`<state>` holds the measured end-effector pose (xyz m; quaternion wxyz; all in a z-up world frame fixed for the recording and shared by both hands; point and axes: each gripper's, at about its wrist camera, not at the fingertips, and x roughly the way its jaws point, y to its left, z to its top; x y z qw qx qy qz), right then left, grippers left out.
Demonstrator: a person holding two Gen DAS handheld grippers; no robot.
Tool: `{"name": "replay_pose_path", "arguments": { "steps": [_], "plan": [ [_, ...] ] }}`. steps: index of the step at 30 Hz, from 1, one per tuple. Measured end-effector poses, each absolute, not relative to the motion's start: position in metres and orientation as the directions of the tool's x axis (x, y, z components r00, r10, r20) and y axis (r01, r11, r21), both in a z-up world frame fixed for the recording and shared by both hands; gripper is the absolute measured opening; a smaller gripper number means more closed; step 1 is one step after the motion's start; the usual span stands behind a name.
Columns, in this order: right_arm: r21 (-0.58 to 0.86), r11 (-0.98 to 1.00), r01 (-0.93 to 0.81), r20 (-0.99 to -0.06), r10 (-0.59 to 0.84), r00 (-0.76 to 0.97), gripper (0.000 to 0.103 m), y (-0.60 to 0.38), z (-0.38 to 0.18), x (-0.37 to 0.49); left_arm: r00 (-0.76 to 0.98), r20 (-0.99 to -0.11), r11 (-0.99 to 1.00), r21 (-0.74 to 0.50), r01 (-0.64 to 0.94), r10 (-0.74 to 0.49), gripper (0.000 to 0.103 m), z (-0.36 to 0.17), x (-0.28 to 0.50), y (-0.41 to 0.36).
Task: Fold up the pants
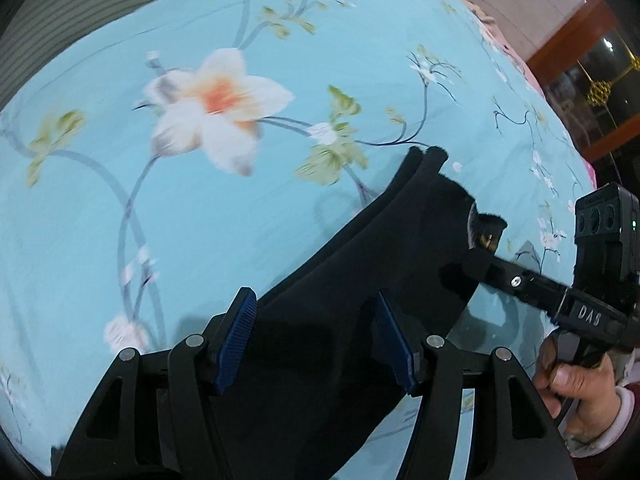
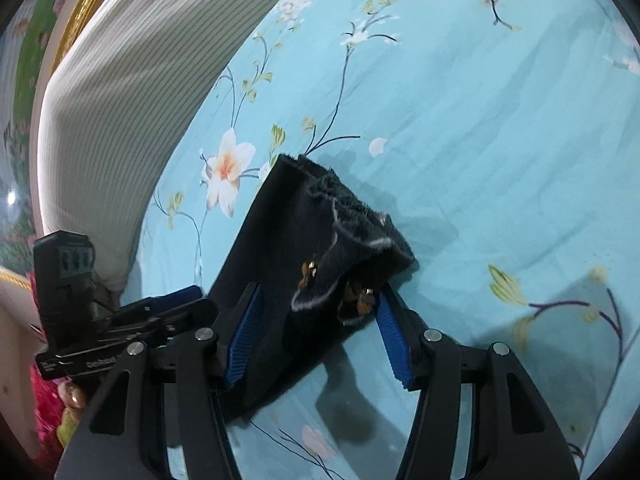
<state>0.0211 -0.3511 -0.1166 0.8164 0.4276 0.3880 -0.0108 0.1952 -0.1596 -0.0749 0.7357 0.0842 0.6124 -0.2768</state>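
At the far left we see a striped pillow (image 2: pixel 120 92) along the edge of the blue floral bedsheet (image 1: pixel 200 208). Our left gripper (image 1: pixel 316 340) is spread wide, its 2 blue pads either side of the black pants (image 1: pixel 360 320), which lie folded into a narrow bundle on the sheet. Our right gripper (image 2: pixel 316 332) is likewise released, straddling the bundle's waistband end with its gold buttons (image 2: pixel 360 296).
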Motion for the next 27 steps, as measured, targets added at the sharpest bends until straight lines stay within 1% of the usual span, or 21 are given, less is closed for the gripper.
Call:
{"name": "replay_pose_path", "arguments": {
  "steps": [1, 2, 3, 4, 7, 11, 13, 14, 15, 18, 21, 27],
  "plan": [
    [0.694, 0.628, 0.351, -0.639, 0.314, 0.702, 0.048, -0.353, -0.118, 0.022, 0.084, -0.947, 0.826, -0.223, 0.518, -0.308, 0.062, -0.077, 0.198, -0.167],
    [0.692, 0.63, 0.353, -0.642, 0.312, 0.701, 0.031, -0.355, -0.118, 0.022, 0.075, -0.948, 0.82, -0.226, 0.526, -0.31, 0.062, -0.079, 0.201, -0.173],
    [0.692, 0.63, 0.353, -0.642, 0.312, 0.7, 0.022, -0.357, -0.119, 0.021, 0.066, -0.949, 0.813, -0.228, 0.536, -0.31, 0.062, -0.081, 0.204, -0.181],
    [0.696, 0.625, 0.353, -0.638, 0.313, 0.704, 0.015, -0.36, -0.119, 0.021, 0.057, -0.949, 0.805, -0.229, 0.548, -0.309, 0.062, -0.083, 0.207, -0.189],
    [0.722, 0.605, 0.337, -0.61, 0.327, 0.722, 0.014, -0.37, -0.121, 0.012, 0.026, -0.95, 0.781, -0.24, 0.576, -0.311, 0.062, -0.091, 0.215, -0.21],
    [0.721, 0.62, 0.311, -0.605, 0.343, 0.719, 0.013, -0.371, -0.123, 0.003, -0.024, -0.95, 0.76, -0.265, 0.593, -0.312, 0.055, -0.107, 0.224, -0.234],
    [0.717, 0.629, 0.301, -0.604, 0.345, 0.718, 0.013, -0.371, -0.123, 0.002, -0.047, -0.941, 0.74, -0.295, 0.604, -0.336, 0.047, -0.109, 0.226, -0.245],
    [0.718, 0.628, 0.299, -0.603, 0.347, 0.718, 0.013, -0.372, -0.124, 0.002, -0.056, -0.936, 0.73, -0.307, 0.611, -0.347, 0.038, -0.111, 0.226, -0.25],
    [0.719, 0.627, 0.298, -0.602, 0.35, 0.717, 0.013, -0.373, -0.124, 0.002, -0.067, -0.932, 0.72, -0.32, 0.616, -0.356, 0.027, -0.111, 0.226, -0.254],
    [0.719, 0.632, 0.289, -0.6, 0.355, 0.717, 0.013, -0.374, -0.124, 0.001, -0.07, -0.922, 0.705, -0.338, 0.623, -0.38, 0.014, -0.109, 0.225, -0.26],
    [0.721, 0.64, 0.265, -0.589, 0.366, 0.721, 0.013, -0.373, -0.119, 0.001, -0.048, -0.915, 0.701, -0.339, 0.628, -0.399, 0.011, -0.101, 0.221, -0.258],
    [0.745, 0.647, 0.162, -0.528, 0.424, 0.736, 0.013, -0.362, -0.093, -0.002, 0.006, -0.881, 0.692, -0.367, 0.622, -0.473, 0.01, -0.064, 0.211, -0.232]
  ]
}}
